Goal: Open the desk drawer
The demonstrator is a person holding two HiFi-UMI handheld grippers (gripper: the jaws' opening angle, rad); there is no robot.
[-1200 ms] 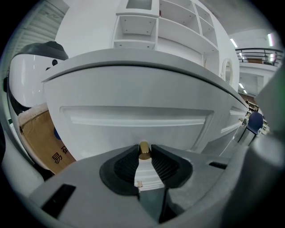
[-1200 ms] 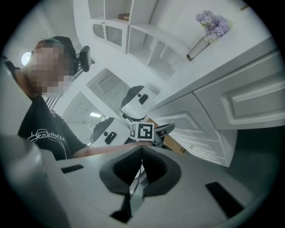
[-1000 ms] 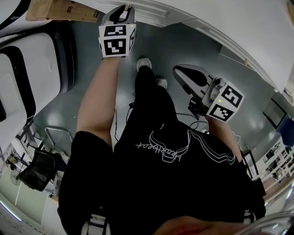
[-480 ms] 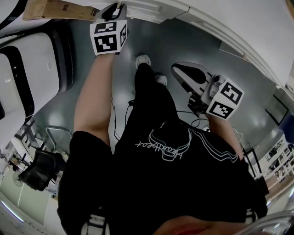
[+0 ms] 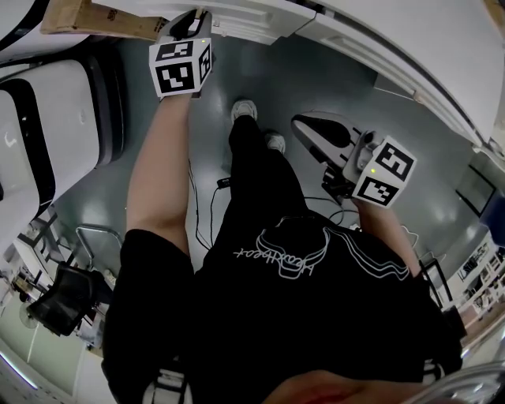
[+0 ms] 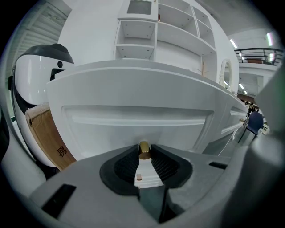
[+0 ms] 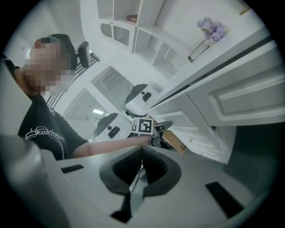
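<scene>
A white drawer front (image 6: 133,120) fills the left gripper view, with a small brass knob (image 6: 144,149) at its lower middle. My left gripper (image 6: 144,153) is shut on that knob, its dark pads (image 6: 124,167) pressing on both sides. In the head view its marker cube (image 5: 180,67) sits just below the white desk edge (image 5: 252,16). My right gripper (image 7: 141,149) is shut with nothing between its jaws. It hangs out to the right with its marker cube (image 5: 384,173) over the grey floor, away from the desk.
A cardboard box (image 5: 102,17) leans left of the drawer. A white-and-black chair (image 5: 47,118) stands at the left. The person's shoes (image 5: 246,109) and a cable (image 5: 213,197) are on the floor. White shelves (image 6: 156,26) rise above the desk.
The head view has shifted, so more of the white desk shows at the top. My left gripper stays shut on the knob. My right gripper has drifted slightly.
</scene>
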